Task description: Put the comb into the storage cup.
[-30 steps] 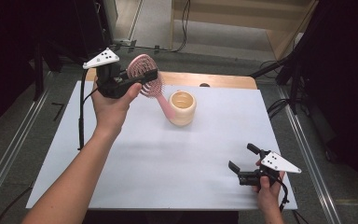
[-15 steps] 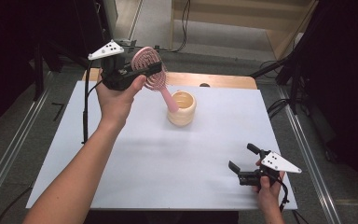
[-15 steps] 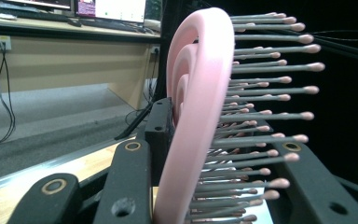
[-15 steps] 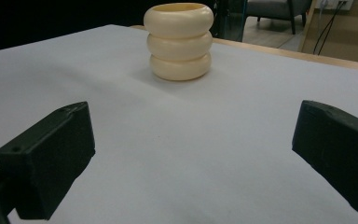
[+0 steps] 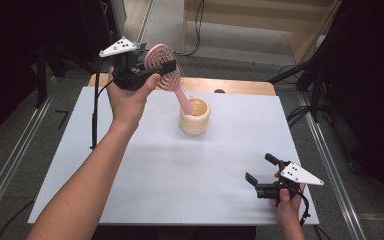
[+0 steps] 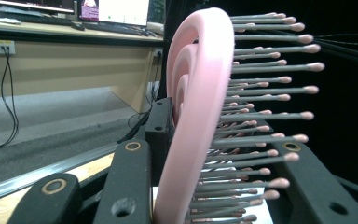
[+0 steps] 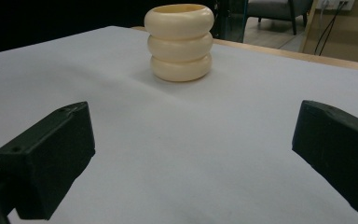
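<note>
A pink hairbrush (image 5: pixel 161 61) with grey bristles hangs tilted over the back of the table, and my left gripper (image 5: pixel 162 70) is shut on its round head. Its handle slopes down to the right, with the tip at the mouth of a cream ribbed cup (image 5: pixel 195 118); how deep it reaches I cannot tell. In the left gripper view the brush head (image 6: pixel 196 93) stands edge-on between the black jaws, bristles pointing right. My right gripper (image 5: pixel 260 168) rests open near the front right corner. Its view shows the cup (image 7: pixel 181 42) far ahead and nothing between the jaws.
The white table top (image 5: pixel 170 175) has a wooden strip (image 5: pixel 240 86) along its back edge. Metal rails run along the floor on both sides. A cable (image 5: pixel 95 115) hangs from the left gripper. Behind the table are a wooden desk (image 6: pixel 65 56) and loose cables.
The left hand has lifted the brush and carried it right. The handle tip has swung from beside the cup's left side to its mouth. The right gripper has stayed still.
</note>
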A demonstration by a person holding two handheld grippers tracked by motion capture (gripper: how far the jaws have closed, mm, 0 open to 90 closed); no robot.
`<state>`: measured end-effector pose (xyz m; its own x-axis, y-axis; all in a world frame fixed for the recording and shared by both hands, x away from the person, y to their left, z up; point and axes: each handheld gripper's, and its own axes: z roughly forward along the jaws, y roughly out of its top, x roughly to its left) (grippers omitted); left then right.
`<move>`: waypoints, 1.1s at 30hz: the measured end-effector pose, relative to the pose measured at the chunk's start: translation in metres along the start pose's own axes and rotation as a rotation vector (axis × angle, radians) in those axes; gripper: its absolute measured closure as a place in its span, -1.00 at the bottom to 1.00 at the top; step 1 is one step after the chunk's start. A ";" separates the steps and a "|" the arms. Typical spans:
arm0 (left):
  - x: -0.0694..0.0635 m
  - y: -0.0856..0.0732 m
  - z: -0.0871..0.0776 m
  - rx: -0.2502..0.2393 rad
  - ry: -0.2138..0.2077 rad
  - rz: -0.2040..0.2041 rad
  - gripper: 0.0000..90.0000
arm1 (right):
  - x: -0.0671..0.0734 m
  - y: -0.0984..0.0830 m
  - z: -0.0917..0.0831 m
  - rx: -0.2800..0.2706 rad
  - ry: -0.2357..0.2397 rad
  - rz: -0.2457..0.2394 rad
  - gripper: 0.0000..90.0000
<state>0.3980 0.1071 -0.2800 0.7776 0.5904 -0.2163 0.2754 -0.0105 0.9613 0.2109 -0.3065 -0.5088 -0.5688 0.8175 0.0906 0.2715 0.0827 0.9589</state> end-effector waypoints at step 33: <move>0.015 -0.002 0.034 0.004 0.041 -0.004 0.41 | 0.000 0.000 0.000 -0.007 0.010 0.005 -1.00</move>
<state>0.4283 0.0891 -0.2910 0.7528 0.6228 -0.2132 0.2808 -0.0108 0.9597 0.2109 -0.3070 -0.5089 -0.5752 0.8122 0.0975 0.2686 0.0749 0.9603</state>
